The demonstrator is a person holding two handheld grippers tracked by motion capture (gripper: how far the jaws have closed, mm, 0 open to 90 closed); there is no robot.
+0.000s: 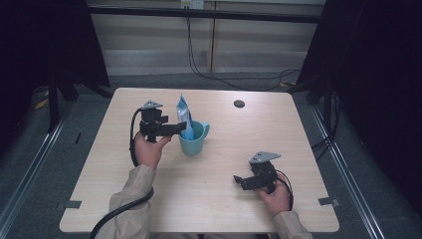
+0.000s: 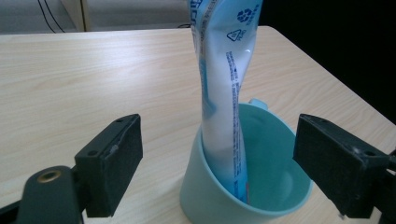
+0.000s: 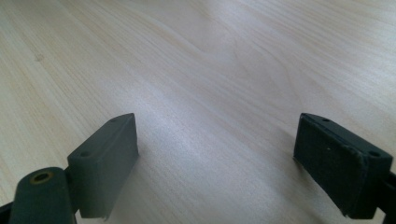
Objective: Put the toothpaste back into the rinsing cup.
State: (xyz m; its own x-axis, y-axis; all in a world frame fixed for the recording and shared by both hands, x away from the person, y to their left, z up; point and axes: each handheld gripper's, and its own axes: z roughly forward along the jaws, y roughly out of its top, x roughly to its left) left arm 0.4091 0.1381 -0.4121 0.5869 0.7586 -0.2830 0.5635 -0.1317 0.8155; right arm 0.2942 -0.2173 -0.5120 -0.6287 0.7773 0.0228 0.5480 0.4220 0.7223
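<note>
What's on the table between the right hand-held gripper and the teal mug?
Nothing: in the high view, bare tabletop separates the right hand-held gripper from the teal mug.

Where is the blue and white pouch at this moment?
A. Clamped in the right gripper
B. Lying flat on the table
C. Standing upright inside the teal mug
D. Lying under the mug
C: the blue and white pouch stands upright with its lower end inside the teal mug, between the left gripper's open jaws, which do not touch it.
</note>
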